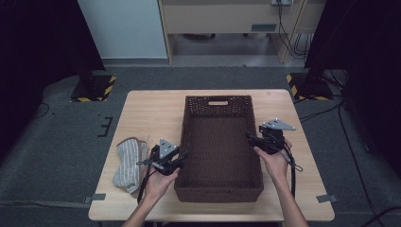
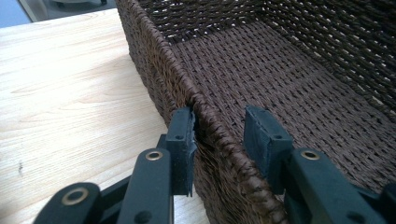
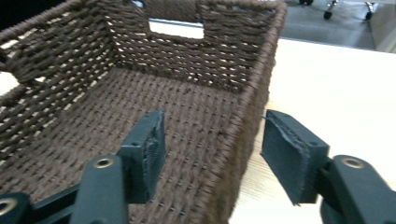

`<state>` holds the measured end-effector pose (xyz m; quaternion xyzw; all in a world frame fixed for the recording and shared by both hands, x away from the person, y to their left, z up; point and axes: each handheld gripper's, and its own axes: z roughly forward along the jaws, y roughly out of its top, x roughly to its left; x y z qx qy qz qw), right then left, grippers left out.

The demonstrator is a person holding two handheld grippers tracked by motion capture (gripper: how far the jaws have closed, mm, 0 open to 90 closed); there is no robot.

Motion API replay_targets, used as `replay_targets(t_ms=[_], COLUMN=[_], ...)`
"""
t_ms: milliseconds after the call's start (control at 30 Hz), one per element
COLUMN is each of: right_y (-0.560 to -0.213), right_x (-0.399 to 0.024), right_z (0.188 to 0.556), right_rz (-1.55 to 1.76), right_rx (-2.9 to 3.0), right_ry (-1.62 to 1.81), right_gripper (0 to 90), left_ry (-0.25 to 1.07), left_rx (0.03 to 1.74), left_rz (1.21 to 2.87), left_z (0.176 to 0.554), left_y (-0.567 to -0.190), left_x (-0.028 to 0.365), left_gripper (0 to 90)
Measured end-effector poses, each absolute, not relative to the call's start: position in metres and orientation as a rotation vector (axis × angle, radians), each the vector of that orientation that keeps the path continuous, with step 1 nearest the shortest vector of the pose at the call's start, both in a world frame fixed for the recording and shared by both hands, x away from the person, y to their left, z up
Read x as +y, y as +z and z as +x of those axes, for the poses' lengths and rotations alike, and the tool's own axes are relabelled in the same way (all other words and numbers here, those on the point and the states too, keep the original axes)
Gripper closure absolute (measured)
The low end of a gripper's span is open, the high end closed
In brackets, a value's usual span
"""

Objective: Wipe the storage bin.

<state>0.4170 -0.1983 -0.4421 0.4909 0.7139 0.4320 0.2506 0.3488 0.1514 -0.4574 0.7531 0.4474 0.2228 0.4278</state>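
In the left gripper view, the left gripper (image 2: 219, 135) straddles the near part of the basket's (image 2: 280, 79) left wall. Its outer pad touches the outside of the woven rim, while the inner pad stands a little off the inside face, so the jaws are fairly narrow but not clamped on the wall. Light wooden table (image 2: 70, 84) lies to the outside of that wall.

In the right gripper view, the right gripper (image 3: 212, 149) straddles the basket's (image 3: 154, 88) right wall with its jaws wide. One pad hangs inside above the woven floor, the other outside above the table (image 3: 336, 93), and neither touches the wall between them. The handle slot in the far end wall shows beyond.

From the high view, the left gripper (image 1: 177, 158) sits at the basket's left side and the right gripper (image 1: 253, 139) at its right side, each held in a hand coming up from the near edge. The dark brown basket (image 1: 220, 106) stands in the middle of the table (image 1: 151, 109), long side running away from the person. A striped grey cloth (image 1: 130, 163) lies on the table just left of the left gripper.
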Motion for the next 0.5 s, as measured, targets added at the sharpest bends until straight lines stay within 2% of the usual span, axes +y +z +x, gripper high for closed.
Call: replay_targets(t_ms=[100, 267, 367, 400, 500], right_y=[-0.445, -0.451, -0.451, -0.451, -0.455], right_x=[-0.192, -0.192, -0.192, -0.192, -0.188], right_z=[0.417, 0.415, 0.414, 0.414, 0.414], right_rz=[1.323, 1.327, 1.329, 1.329, 1.348], right_rx=[1.972, 1.998, 2.036, 2.036, 2.065], right_ry=[1.147, 1.156, 1.157, 1.157, 1.127], right_gripper=[34.1, 32.4, 23.1, 23.1, 15.5], left_ry=[0.547, 0.543, 0.543, 0.545, 0.543], left_rx=[1.117, 1.118, 1.120, 1.120, 1.118], left_rz=[1.877, 1.873, 1.874, 1.876, 1.876], left_z=[0.347, 0.345, 0.344, 0.344, 0.344], left_y=[-0.458, -0.458, -0.457, -0.457, -0.457], left_x=[0.150, 0.150, 0.148, 0.148, 0.148], left_gripper=[62.4, 61.8, 61.8, 61.8, 61.3])
